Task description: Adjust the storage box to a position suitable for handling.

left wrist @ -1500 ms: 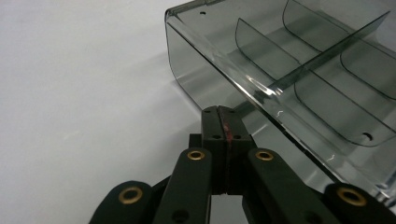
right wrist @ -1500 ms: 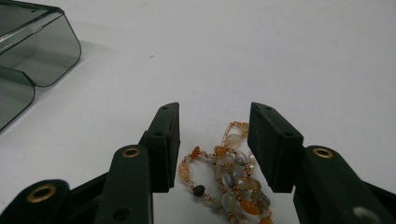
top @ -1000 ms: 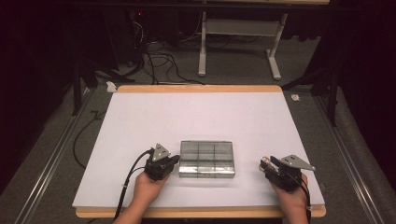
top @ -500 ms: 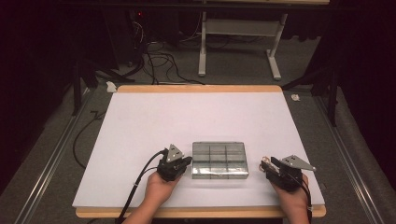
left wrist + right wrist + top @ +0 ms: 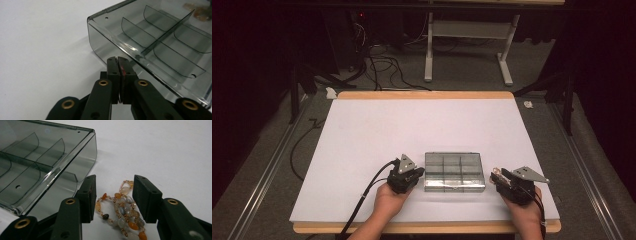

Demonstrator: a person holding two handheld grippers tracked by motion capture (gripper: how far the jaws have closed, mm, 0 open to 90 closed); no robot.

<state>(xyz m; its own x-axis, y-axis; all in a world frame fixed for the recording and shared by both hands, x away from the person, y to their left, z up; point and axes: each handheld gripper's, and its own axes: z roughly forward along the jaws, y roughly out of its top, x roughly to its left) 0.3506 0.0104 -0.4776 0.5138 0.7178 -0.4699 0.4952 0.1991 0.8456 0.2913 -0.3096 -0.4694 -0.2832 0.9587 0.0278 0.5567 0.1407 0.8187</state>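
Left claw [image 5: 416, 173] sits with its jaws pressed together on nothing, its tips against the near left wall of a smoky clear compartment box [image 5: 454, 171]. In the left gripper view the closed tips [image 5: 117, 60] meet the box [image 5: 155, 42] low on that wall. Right claw [image 5: 498, 176] stands with its jaws apart, well clear of each other, and a beaded bracelet [image 5: 121, 211] of orange, white and grey stones lies bunched on the bench between them, not visibly pinched. The box [image 5: 37, 165] lies just beside that claw's left jaw, its lid shut over empty dividers.

Risks, as a judgement: the box is light and slick, so a nudge from the closed left claw could skate it across the sheet into the right claw or onto the beads. The bracelet is loose and lumpy; a closing grip may catch only a few beads and let the rest slip, or a jaw may clip the box corner.

The bench [image 5: 377, 130] is covered in plain white, edged in pale wood. Beyond it the room is dark, with a grey carpeted floor [image 5: 462, 70], trailing cables [image 5: 377, 65] and a white table frame [image 5: 467, 45].
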